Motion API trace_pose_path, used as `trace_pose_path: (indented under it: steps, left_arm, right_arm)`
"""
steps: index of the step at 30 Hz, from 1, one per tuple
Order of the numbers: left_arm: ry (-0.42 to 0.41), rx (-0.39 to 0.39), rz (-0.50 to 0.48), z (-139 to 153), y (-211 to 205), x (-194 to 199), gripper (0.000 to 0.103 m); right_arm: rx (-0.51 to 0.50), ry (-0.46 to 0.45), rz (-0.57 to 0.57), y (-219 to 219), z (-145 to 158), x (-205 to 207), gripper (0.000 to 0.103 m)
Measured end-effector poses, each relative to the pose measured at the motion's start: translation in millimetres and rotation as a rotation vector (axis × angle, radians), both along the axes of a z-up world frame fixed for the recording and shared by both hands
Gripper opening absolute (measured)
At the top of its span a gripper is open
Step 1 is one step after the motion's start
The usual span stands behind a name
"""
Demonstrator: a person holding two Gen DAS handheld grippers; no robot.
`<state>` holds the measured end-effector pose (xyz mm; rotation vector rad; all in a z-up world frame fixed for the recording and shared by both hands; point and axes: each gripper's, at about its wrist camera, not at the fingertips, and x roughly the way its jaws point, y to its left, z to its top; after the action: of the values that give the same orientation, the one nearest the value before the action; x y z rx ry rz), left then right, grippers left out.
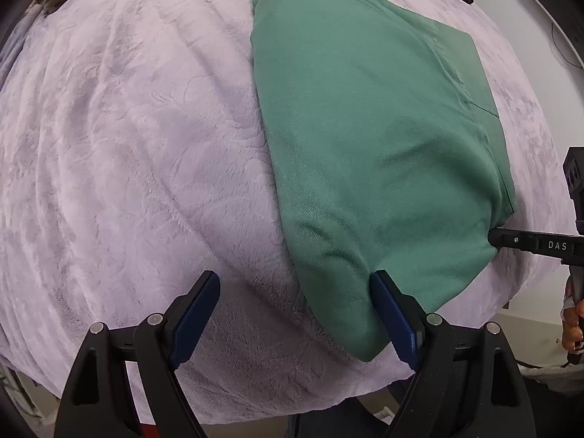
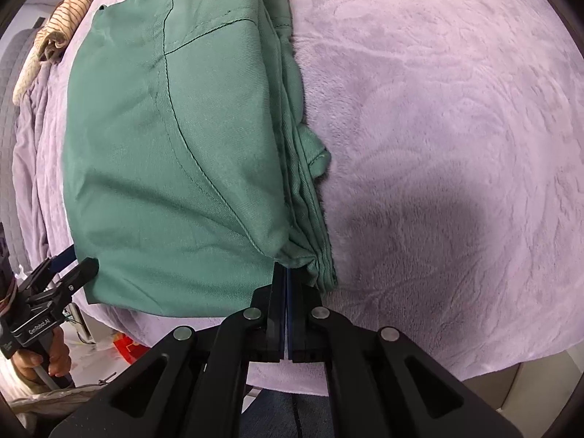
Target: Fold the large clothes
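Nearest the lens, at the bottom of the right wrist view, the right gripper is seen with its fingers pinched shut on the bunched near corner of the green garment. That garment is laid partly folded on the lilac bed blanket. In the left wrist view the left gripper is held wide apart at the garment's lower edge, one finger touching cloth, nothing clamped. A further fold seems in hand; next, the left corner would need gripping.
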<state>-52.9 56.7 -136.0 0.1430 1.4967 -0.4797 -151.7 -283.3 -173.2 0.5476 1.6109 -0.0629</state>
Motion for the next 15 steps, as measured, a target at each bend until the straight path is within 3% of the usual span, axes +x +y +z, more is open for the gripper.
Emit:
trace_pose_path:
  steps: [7, 15]
  left_arm:
    - [0.045, 0.025, 0.002, 12, 11, 2, 0.085]
    - [-0.060, 0.073, 0.033, 58, 7, 14, 0.085]
  right_arm:
    - [0.005, 0.015, -0.076, -22, 14, -16, 0.000]
    - [-0.045, -0.087, -0.112, -32, 59, -14, 0.004]
